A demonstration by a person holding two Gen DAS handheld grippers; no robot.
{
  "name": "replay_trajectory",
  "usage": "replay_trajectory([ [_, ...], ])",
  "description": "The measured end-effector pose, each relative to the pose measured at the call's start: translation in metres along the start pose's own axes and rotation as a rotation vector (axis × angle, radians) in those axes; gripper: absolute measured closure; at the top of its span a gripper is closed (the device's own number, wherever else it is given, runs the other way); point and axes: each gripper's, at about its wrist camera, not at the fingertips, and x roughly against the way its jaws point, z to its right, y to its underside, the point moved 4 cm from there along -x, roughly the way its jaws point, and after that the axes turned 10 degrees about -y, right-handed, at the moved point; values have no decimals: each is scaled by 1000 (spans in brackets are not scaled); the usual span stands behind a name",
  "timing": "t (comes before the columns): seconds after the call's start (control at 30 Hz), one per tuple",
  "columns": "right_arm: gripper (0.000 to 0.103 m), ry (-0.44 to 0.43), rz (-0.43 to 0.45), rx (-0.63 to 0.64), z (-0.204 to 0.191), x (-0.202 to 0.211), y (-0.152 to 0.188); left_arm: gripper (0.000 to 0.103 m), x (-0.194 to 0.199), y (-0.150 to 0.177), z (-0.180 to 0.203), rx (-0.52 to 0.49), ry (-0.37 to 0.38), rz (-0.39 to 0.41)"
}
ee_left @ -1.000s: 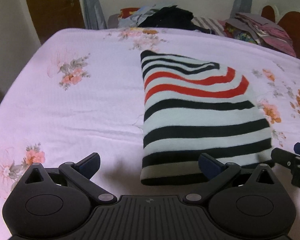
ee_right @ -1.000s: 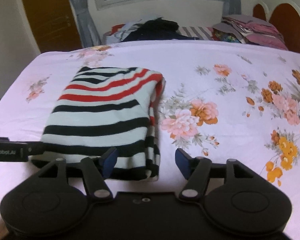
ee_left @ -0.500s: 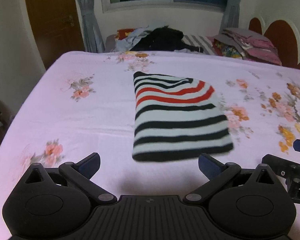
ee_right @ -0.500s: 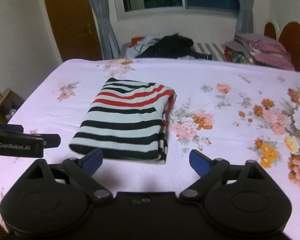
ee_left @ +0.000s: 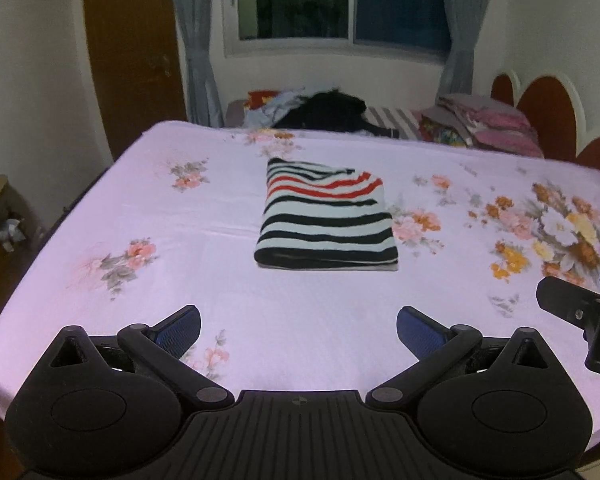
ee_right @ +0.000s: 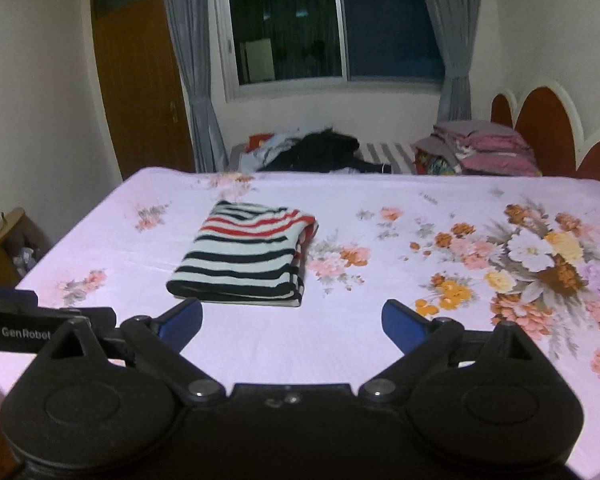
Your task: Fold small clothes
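1. I see the folded knit garment with black, white and red stripes (ee_left: 327,220) lying flat on the bed with the pale pink floral sheet (ee_left: 180,208), roughly mid-bed and left of the big flower print.
2. It is a neat rectangular bundle: two or three red stripes near the far end, black and white bands across the rest, and a dark rolled fold along the near edge.
3. From the right wrist view its right side (ee_right: 300,256) shows stacked layers, with a bit of red at the far corner.
4. My left tool (ee_left: 298,326) is spread wide with nothing between its blue pads, apart from the garment and nearer to me.
5. My right tool (ee_right: 292,322) is also spread wide and empty, clear of the cloth.
6. Beyond the bed sits a pile of dark and mixed clothes (ee_left: 320,114) under the window.
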Motion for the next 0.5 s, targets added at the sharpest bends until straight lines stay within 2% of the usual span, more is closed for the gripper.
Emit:
replay_trajectory([
  [0.2, 5, 12, 57, 9, -7, 34, -3, 0, 34, 8, -17, 35, -11, 32],
  [0.5, 5, 2, 77, 12, -14, 45, 0, 0, 55, 15, -32, 53, -31, 52],
])
